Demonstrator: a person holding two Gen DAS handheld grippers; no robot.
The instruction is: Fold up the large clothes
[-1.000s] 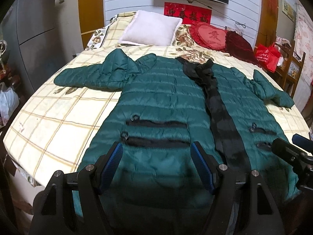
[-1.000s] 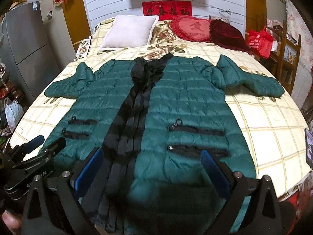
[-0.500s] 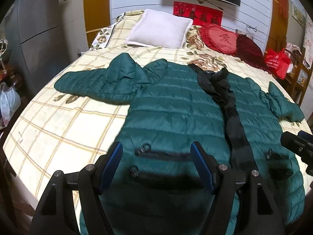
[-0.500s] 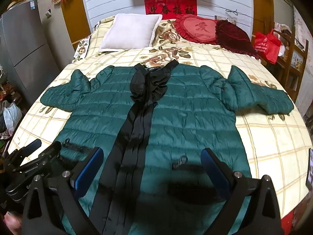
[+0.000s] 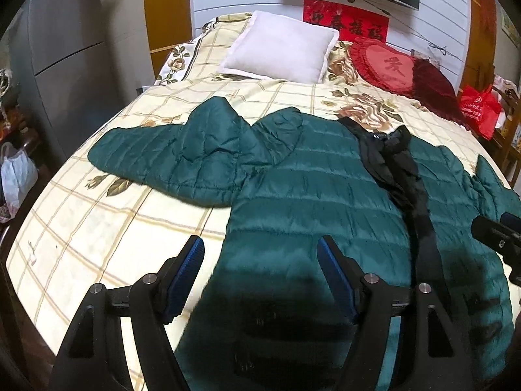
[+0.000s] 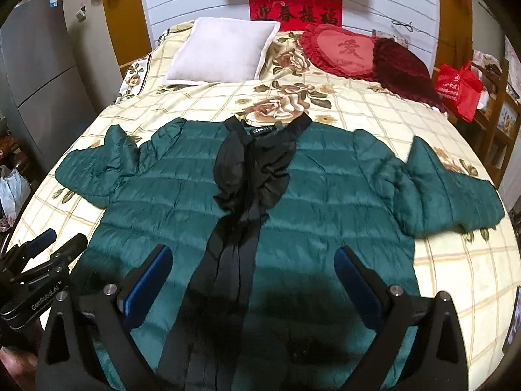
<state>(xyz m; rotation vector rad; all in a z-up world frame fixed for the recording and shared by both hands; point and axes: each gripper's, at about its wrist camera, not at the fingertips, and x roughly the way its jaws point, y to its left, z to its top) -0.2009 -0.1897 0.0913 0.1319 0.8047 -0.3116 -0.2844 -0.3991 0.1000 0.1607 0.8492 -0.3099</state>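
A dark green quilted jacket with a black front strip lies spread flat on the bed, collar toward the pillows, both sleeves out to the sides. In the left wrist view the jacket fills the middle, its left sleeve bent on the bedspread. My left gripper hovers open over the jacket's left side edge, nothing between its blue pads. My right gripper hovers open above the jacket's lower middle, over the black strip, holding nothing. Each gripper shows at the edge of the other's view.
The bed has a cream checked floral spread. A white pillow and red cushions lie at the head. A grey cabinet stands left, a red bag and wooden furniture right, a white bag on the floor left.
Both grippers have moved forward over the jacket toward the head of the bed; the pockets have slid under them and out of view. Jaws stay as wide as before.
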